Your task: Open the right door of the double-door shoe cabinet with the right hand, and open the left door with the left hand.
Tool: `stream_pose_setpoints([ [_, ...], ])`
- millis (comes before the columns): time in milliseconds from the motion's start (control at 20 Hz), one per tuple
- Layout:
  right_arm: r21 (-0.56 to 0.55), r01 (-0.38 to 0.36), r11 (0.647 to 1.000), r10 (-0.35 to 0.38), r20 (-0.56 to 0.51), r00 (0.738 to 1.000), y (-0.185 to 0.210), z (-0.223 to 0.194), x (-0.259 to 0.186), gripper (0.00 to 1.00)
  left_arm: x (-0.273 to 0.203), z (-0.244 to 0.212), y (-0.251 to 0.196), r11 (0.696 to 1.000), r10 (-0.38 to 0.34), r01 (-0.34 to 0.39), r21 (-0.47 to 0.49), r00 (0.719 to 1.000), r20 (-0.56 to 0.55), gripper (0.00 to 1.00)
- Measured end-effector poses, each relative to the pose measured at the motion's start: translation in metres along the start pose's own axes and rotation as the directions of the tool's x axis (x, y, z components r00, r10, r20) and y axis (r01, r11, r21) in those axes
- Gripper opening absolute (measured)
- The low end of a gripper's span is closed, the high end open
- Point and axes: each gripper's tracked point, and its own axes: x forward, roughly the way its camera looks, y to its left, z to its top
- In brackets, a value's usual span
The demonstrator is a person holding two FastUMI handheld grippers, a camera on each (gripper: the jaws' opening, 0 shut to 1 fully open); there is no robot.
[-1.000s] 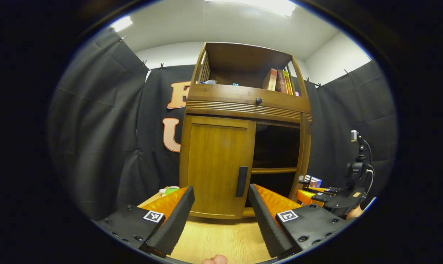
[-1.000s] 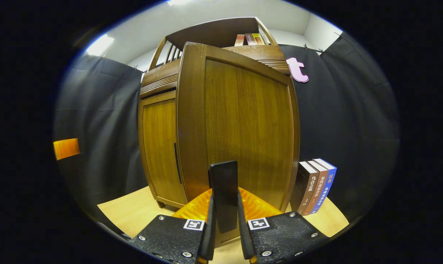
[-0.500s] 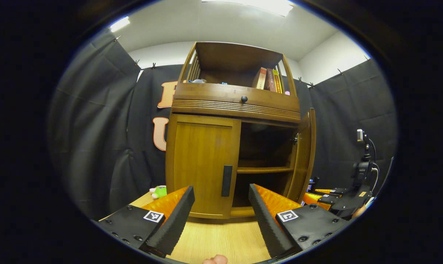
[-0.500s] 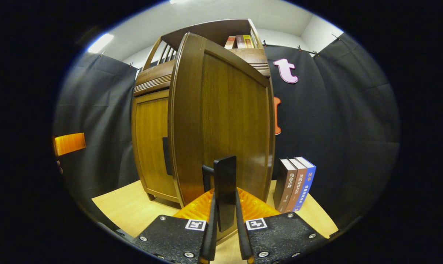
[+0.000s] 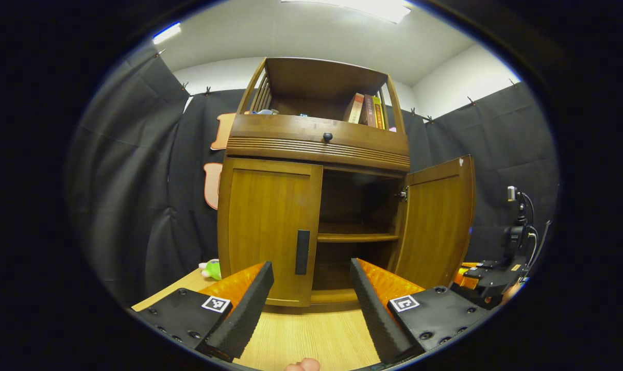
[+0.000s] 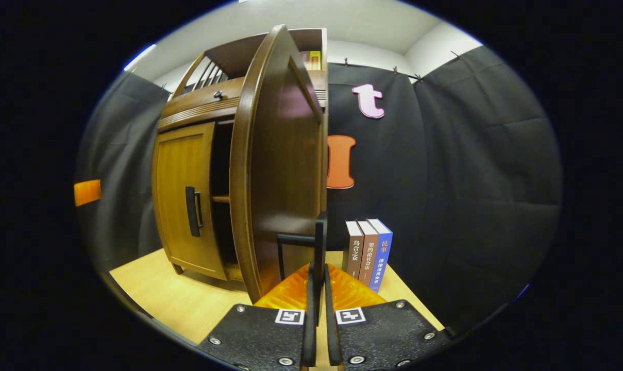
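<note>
On the wooden tabletop (image 5: 311,335), the right gripper (image 6: 319,288) is pinching the right door's handle (image 6: 319,242). Swing gently outward (left gripper (image 5: 311,288) is waiting wide open).

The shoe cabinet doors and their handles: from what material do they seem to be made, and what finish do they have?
The right door and left door look like brown wood with a glossy varnish: vertical grain lines show, and the right door reflects light in the right gripper view. Veneer cannot be ruled out. The left door handle is a dark matte bar, plastic or painted metal. The right gripper is shut on the right door handle.
</note>
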Motion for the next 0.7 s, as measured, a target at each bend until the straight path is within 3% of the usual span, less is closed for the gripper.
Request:
stream_pose_setpoints([
  [50,0.043,-0.002,0.999,0.002,-0.005,1.000,-0.007,0.000,-0.001,0.20,-0.001,0.000,-0.002,1.000,-0.002,0.002,0.002,1.000,0.000,0.98],
  [100,0.062,0.001,0.998,0.000,-0.006,1.000,-0.017,-0.001,0.001,0.07,-0.001,0.001,-0.003,1.000,-0.004,0.004,0.004,1.000,0.002,0.98],
  [700,0.041,-0.231,0.972,0.232,-0.013,0.973,-0.064,0.002,0.011,0.11,-0.011,0.001,0.000,1.000,0.013,-0.013,-0.008,1.000,0.002,0.99],
])
